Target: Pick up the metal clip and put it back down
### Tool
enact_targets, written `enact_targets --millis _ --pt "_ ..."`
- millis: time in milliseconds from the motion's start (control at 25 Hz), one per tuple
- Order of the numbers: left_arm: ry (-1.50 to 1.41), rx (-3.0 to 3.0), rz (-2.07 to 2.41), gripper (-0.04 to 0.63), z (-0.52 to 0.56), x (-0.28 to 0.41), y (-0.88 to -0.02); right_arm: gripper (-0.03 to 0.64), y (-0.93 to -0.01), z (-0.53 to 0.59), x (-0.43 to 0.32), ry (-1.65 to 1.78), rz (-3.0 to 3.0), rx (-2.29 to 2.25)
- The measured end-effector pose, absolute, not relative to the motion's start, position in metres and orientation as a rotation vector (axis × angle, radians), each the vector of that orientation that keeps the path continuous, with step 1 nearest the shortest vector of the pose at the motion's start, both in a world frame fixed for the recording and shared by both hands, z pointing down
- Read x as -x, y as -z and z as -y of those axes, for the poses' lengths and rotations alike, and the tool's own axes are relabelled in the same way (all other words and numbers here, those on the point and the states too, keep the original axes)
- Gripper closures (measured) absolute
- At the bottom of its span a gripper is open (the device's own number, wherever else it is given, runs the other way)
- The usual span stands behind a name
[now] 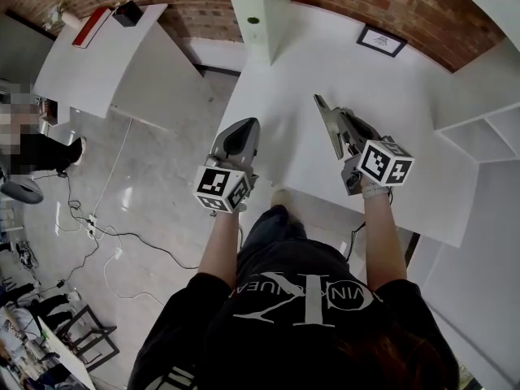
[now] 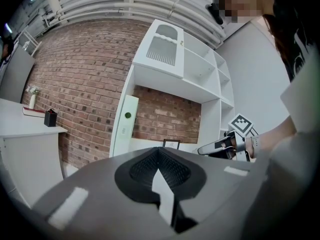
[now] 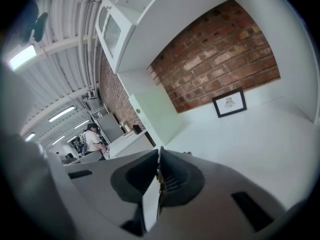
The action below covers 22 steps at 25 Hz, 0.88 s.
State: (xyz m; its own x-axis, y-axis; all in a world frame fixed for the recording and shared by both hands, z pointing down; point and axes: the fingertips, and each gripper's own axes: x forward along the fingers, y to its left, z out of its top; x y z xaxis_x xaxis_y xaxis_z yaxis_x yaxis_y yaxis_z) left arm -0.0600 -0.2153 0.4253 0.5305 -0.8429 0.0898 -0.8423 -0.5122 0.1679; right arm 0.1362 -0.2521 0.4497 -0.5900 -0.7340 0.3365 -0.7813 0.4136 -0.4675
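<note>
My right gripper [image 1: 319,101] is held above the white table [image 1: 390,104], its closed tips pointing away from me. In the right gripper view its jaws [image 3: 159,156] are pressed together on a small brassy sliver of metal, the metal clip [image 3: 158,177]; most of the clip is hidden between the pads. My left gripper [image 1: 244,125] hovers at the table's left edge, over the floor. Its jaws [image 2: 159,153] meet with nothing between them. The left gripper view also catches the right gripper [image 2: 216,148] off to the right.
A framed picture [image 1: 382,41] leans on the brick wall at the table's back. White shelves [image 1: 483,136] stand at the right, a pale green panel [image 1: 260,2] behind. A second white table [image 1: 89,59] stands left; cables [image 1: 97,234] trail on the floor.
</note>
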Motion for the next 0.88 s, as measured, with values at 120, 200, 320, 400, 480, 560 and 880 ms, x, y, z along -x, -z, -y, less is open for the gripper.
enact_targets --millis 120,200,320,400,480,560,880 --pt "0.016 -2.589 1.429 0.586 0.212 0.057 -0.421 0.592 -0.44 0.25 -0.139 -0.9 2.6 -1.381" --pt "0.024 -2.596 1.428 0.586 0.211 0.055 -0.417 0.592 -0.431 0.249 -0.14 -0.88 2.619 -1.384" --pt "0.036 -2.606 1.431 0.586 0.21 0.051 -0.412 0.592 -0.422 0.249 -0.143 -0.867 2.636 -1.395" --pt "0.045 -2.613 1.436 0.586 0.21 0.05 -0.407 0.592 -0.415 0.249 -0.145 -0.851 2.649 -1.403" --pt "0.054 -2.619 1.444 0.586 0.21 0.051 -0.402 0.592 -0.405 0.248 -0.145 -0.826 2.664 -1.408" --pt "0.062 -2.622 1.455 0.586 0.21 0.052 -0.396 0.592 -0.396 0.248 -0.145 -0.807 2.678 -1.417" --pt "0.092 -2.622 1.509 0.586 0.214 0.061 -0.38 0.592 -0.374 0.248 -0.149 -0.731 2.716 -1.441"
